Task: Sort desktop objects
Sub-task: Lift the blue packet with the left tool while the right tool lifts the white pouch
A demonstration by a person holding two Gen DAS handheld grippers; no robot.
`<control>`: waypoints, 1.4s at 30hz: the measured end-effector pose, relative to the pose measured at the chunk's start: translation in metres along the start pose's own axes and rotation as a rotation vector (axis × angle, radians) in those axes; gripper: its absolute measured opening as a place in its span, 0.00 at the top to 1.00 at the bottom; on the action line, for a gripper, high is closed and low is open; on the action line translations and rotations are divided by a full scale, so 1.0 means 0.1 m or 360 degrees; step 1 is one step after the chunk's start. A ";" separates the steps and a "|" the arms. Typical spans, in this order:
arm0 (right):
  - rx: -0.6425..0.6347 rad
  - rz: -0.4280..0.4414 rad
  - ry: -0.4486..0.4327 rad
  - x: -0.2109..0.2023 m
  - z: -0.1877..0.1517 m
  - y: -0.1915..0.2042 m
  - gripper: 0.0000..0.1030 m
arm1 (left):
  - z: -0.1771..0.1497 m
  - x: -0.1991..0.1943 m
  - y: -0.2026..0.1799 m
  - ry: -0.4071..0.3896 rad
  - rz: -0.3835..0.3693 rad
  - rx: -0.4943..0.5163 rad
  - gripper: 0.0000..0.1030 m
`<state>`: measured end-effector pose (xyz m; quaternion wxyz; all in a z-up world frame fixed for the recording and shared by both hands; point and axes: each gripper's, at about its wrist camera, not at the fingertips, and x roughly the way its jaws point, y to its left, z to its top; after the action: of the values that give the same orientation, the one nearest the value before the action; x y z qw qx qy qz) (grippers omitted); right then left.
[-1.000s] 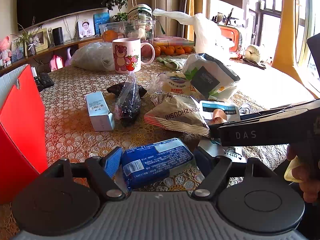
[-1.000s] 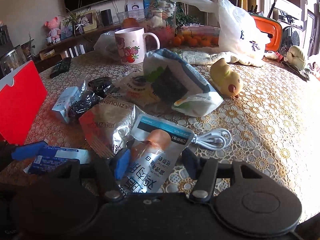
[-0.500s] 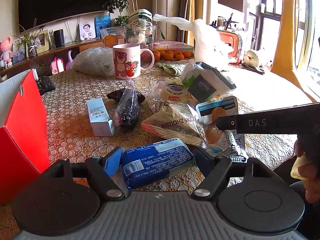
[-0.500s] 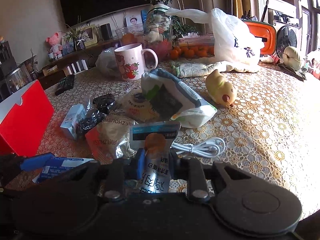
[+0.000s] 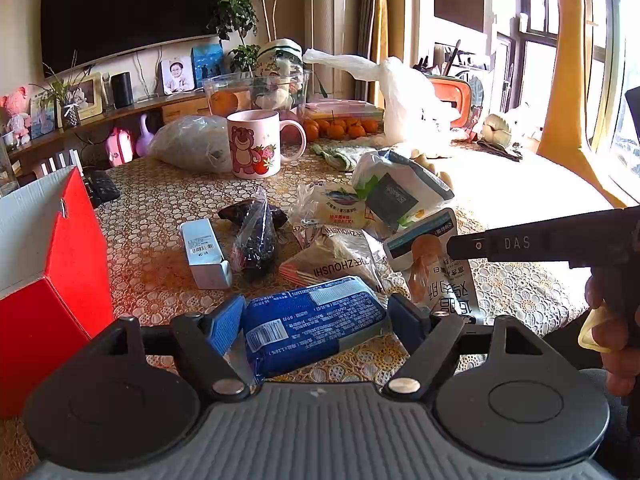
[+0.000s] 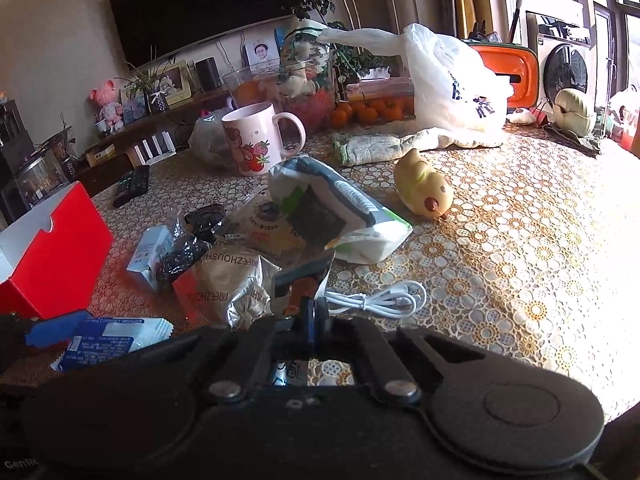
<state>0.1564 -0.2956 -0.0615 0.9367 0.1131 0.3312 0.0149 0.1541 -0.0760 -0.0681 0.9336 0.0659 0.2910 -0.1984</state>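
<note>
Gaping red box (image 5: 60, 280), contents seemingly hidden.

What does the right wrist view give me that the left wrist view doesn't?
Only the right wrist view shows the yellow duck toy, the white cable coiled on the tablecloth, and the right gripper with its jaws pinched on the chicken snack pouch.

Only the left wrist view shows the left gripper with the blue packet between its jaws, the pouch's printed front, and the yellow giraffe figure.

Both show the bear mug, the red box and the silver ZHOUSHI bag.
</note>
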 end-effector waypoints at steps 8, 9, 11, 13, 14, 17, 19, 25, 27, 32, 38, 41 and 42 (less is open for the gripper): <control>-0.0067 0.0021 -0.0058 -0.24 0.08 0.07 1.00 | 0.09 -0.22 -0.03 -0.0055 0.0007 -0.0007 0.25; -0.0063 0.0011 -0.0034 -0.23 0.09 0.05 0.99 | 0.09 -0.24 -0.03 -0.0060 0.0010 -0.0007 0.25; -0.0002 0.0034 0.0036 -0.17 0.09 -0.04 0.87 | 0.08 -0.28 -0.02 -0.0064 0.0008 -0.0012 0.25; 0.0029 0.0027 0.0062 -0.12 0.04 -0.10 0.71 | 0.06 -0.29 0.00 -0.0060 0.0007 -0.0016 0.25; 0.0032 0.0006 0.0065 -0.09 0.01 -0.12 0.60 | 0.05 -0.29 0.00 -0.0056 0.0006 -0.0017 0.25; 0.0051 -0.0018 0.0080 0.01 -0.03 -0.14 0.47 | 0.02 -0.27 0.02 -0.0039 0.0000 -0.0025 0.25; 0.0069 -0.0004 0.0122 0.12 -0.05 -0.13 0.40 | 0.01 -0.24 0.05 -0.0031 -0.0005 -0.0038 0.25; 0.0097 -0.0036 0.0153 0.34 -0.07 -0.08 0.38 | -0.02 -0.16 0.11 -0.0004 -0.0014 -0.0059 0.25; 0.0089 -0.0037 0.0163 0.39 -0.08 -0.06 0.36 | -0.03 -0.13 0.13 0.0009 -0.0015 -0.0064 0.25; 0.0023 -0.0060 0.0144 0.47 -0.07 0.04 0.32 | -0.05 -0.05 0.16 0.0027 -0.0016 -0.0085 0.25; -0.0121 -0.0169 0.0117 0.56 -0.09 0.21 0.28 | -0.06 0.01 0.20 0.0042 -0.0016 -0.0099 0.25; -0.0226 -0.0240 0.0094 0.59 -0.15 0.29 0.31 | -0.06 0.03 0.22 0.0044 -0.0014 -0.0108 0.25; -0.0231 -0.0241 0.0086 0.58 -0.16 0.30 0.32 | -0.06 0.04 0.22 0.0044 -0.0012 -0.0111 0.25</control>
<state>0.1932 -0.2573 -0.1029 0.9316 0.0191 0.3619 -0.0289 0.1629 -0.0554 -0.0753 0.9305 0.0348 0.3109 -0.1907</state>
